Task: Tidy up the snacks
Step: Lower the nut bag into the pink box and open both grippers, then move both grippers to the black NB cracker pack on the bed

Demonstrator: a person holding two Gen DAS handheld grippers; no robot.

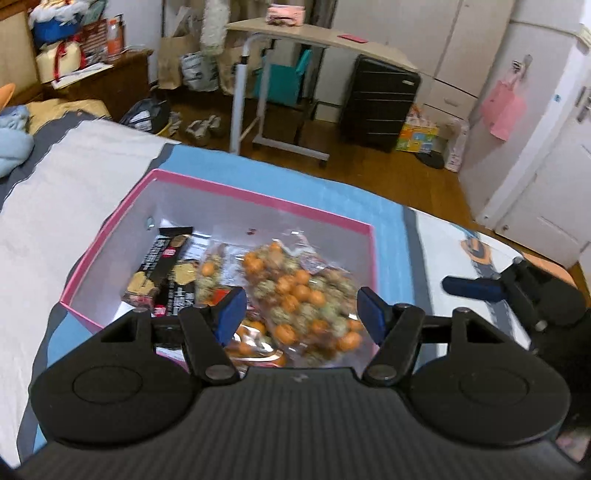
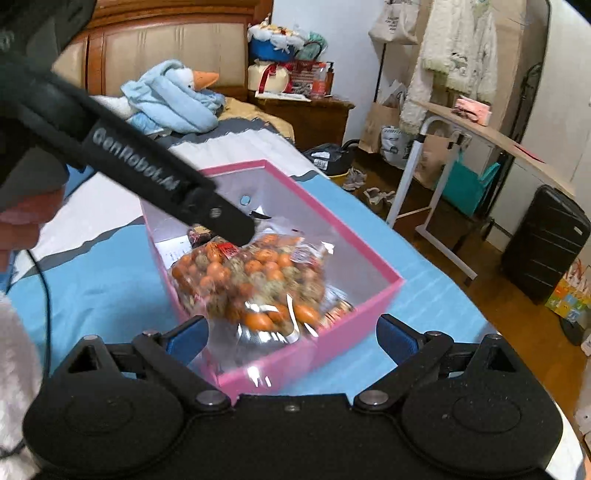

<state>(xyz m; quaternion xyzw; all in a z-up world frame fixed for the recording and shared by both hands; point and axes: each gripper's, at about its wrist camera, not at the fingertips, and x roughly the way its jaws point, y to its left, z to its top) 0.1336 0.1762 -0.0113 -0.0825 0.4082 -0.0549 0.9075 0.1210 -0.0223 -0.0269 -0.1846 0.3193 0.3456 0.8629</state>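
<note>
A pink box (image 1: 258,197) with a white inside stands on the blue bedspread (image 1: 388,236). In it lie a clear bag of orange and green round snacks (image 1: 295,291) and black snack packs (image 1: 159,266) at its left. My left gripper (image 1: 301,314) hangs open over the bag, its blue pads apart and pressing nothing. In the right wrist view the same bag (image 2: 251,280) fills the box (image 2: 399,282), and the left gripper (image 2: 242,234) reaches in from the upper left to the bag's top. My right gripper (image 2: 291,336) stands wide open before the box's near corner, nothing between its pads.
A blue-wrapped plush goose (image 2: 177,99) lies near the headboard. Beyond the bed's edge stand a rolling desk (image 1: 295,35) and a black suitcase (image 1: 380,99) on the wooden floor. A person's hand (image 2: 18,221) and a cable (image 2: 45,291) are at the left.
</note>
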